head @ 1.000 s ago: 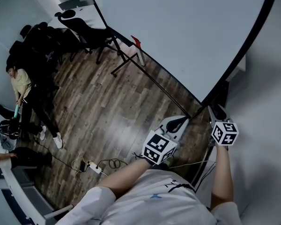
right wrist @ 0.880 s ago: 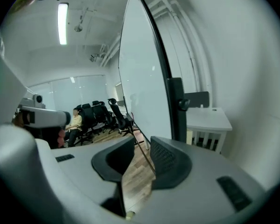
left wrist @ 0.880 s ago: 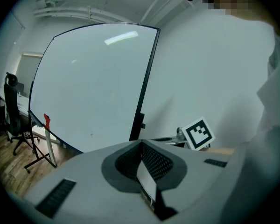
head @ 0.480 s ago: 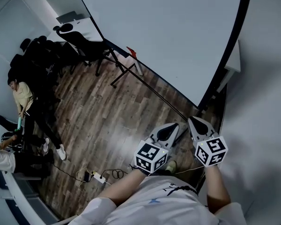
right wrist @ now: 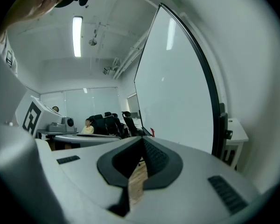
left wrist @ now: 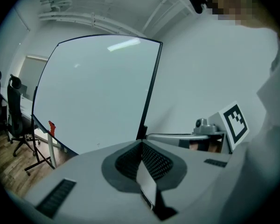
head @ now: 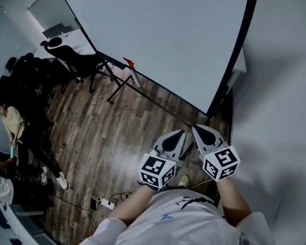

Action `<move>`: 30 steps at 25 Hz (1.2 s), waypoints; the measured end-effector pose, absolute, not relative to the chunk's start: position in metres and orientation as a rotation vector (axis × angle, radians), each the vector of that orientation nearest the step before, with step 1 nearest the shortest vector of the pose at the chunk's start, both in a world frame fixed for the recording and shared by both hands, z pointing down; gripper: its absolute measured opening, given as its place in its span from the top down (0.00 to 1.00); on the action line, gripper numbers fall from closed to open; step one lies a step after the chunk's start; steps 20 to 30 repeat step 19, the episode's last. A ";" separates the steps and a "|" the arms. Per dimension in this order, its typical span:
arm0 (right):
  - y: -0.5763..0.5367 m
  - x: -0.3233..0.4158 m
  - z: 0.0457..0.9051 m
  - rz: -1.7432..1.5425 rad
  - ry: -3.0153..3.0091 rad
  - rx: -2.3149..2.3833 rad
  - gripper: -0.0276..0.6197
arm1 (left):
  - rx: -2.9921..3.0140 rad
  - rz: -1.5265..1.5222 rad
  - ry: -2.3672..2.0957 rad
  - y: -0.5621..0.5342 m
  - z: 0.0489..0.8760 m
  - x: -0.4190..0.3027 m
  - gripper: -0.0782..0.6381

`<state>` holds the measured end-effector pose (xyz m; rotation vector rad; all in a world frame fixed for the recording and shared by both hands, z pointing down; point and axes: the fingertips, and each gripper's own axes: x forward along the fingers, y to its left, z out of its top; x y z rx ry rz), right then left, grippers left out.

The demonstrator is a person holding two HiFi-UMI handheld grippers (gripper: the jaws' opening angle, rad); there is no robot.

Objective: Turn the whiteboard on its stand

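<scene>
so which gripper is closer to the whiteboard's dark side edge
Right. The right gripper sits just below the lower end of the whiteboard's dark side edge, apart from it; the left gripper is beside the right one, farther left.

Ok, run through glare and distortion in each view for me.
Head view: the whiteboard bows from the wide lens, corners darken, a pale sheen lies on the wood floor. Left gripper view: a bright reflection streaks the whiteboard's top. Right gripper view: the ceiling light glares, heavy fisheye vignette.

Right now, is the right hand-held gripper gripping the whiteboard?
No: the right hand-held gripper has its jaws shut on nothing, and the whiteboard stands beyond them.
</scene>
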<state>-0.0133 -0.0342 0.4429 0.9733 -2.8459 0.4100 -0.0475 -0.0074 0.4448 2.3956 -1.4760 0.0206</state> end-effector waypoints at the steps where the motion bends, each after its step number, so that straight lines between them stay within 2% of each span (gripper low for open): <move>1: -0.033 -0.016 0.441 0.405 -2.840 0.979 0.94 | 2.403 0.014 -1.471 -0.008 0.443 -0.049 0.88; 30: -0.034 -0.041 0.432 0.350 -2.808 1.045 0.94 | 2.460 0.000 -1.444 -0.015 0.429 -0.073 0.88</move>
